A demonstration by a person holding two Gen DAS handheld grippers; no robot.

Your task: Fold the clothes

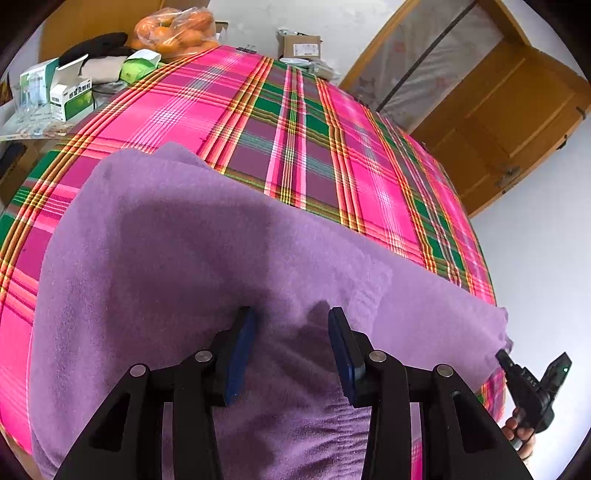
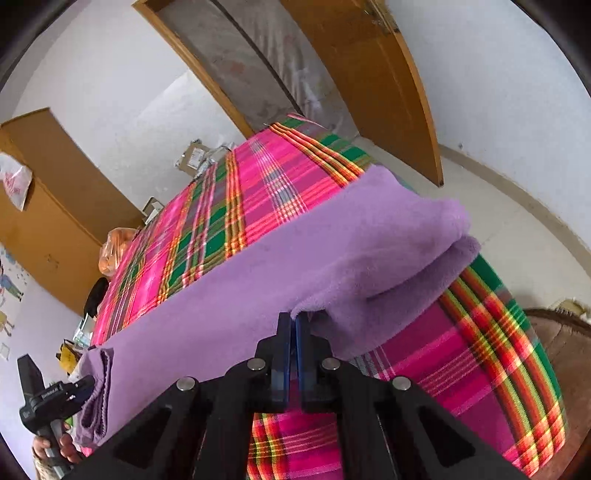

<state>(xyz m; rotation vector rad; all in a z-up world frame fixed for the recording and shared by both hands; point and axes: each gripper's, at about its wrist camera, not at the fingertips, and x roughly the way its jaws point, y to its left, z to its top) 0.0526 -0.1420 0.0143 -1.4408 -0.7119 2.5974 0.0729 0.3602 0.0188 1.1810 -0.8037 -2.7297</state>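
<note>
Purple fleece garment [image 1: 177, 258] lies spread across the near part of the desk, on a pink-and-green plaid cloth [image 1: 258, 122]; its near hem hangs toward the person. One layer is already doubled over at the right end, where two thicknesses show [image 2: 436, 236].

Right tool [image 2: 294, 332]: pads together, clamped on a near edge of the garment, lifting it a little. Judged purpose: hold a corner for the next fold.

Left tool [image 1: 291, 325]: pads apart, pressing into or hovering just over the fleece, gripping nothing. In the right wrist view its tip [image 2: 79, 384] sits at the garment's left near corner, so it probably seeks that edge.

Open room: the far half of the cloth is bare, good for carrying the hem away from the person. Far left holds boxes [image 1: 70, 94] and a bag of oranges [image 1: 177, 31]; a parcel [image 1: 301, 46] sits at the far edge. Right edge drops off near the door [image 1: 509, 122].
</note>
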